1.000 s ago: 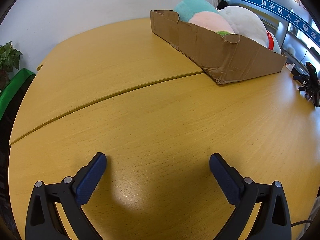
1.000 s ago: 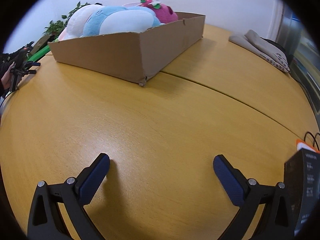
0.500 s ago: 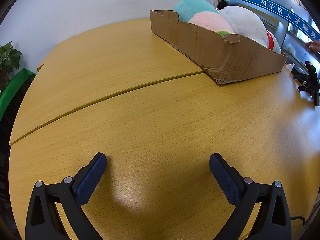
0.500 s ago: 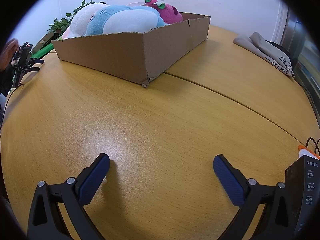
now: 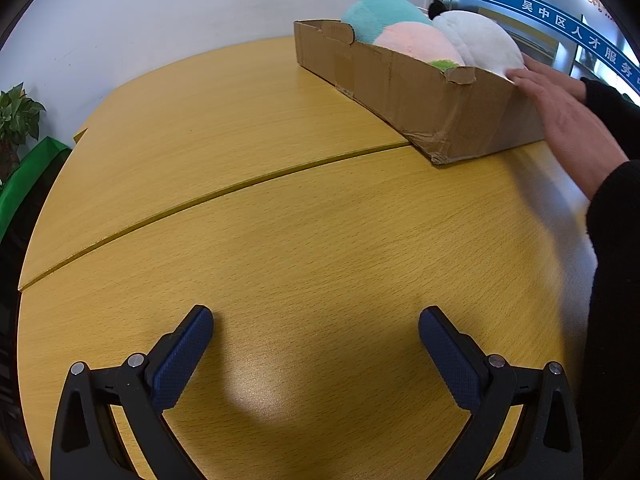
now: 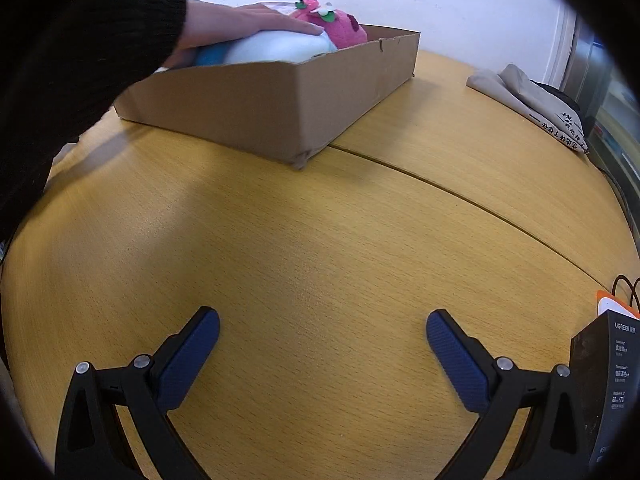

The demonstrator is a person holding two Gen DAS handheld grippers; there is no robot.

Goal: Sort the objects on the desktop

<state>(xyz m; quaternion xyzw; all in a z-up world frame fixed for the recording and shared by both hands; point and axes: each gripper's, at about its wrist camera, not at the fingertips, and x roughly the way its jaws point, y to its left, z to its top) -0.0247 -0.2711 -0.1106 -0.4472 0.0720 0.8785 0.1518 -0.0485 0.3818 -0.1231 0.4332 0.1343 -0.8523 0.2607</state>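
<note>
Left wrist view: left gripper (image 5: 316,330) low over the yellow wood-grain tabletop (image 5: 320,220), jaws spread wide, nothing between them, blue ribbed pads (image 5: 182,360) angled inward.
Right wrist view: right gripper (image 6: 322,332) same pose, jaws wide, empty, bare tabletop (image 6: 320,248) between the pads (image 6: 188,356).
Box: shallow brown cardboard box (image 5: 420,92) on the far part of the tabletop, near corner crumpled, sits just past the curved seam between the two tabletop sections; same box (image 6: 280,108) in the right view.
Contents: round plush toys packed inside, rising above the rim: teal plush (image 5: 378,14), pale pink plush (image 5: 416,44), white plush (image 5: 480,42); right view shows a light blue-and-white plush (image 6: 276,46) and a magenta strawberry-like plush (image 6: 340,26) behind it.
Hand: bare hand (image 5: 560,108) in a black knit sleeve (image 6: 80,60) reaches in from the side, palm down, fingers flat on the white plush at the box's near end; same hand (image 6: 240,24) pressing on top of the blue-and-white plush.
Other: folded beige cloth (image 6: 528,100) far right on the tabletop; black product carton (image 6: 600,392) at the right edge, beside the right gripper; green potted plant (image 5: 16,120) off the left edge.
</note>
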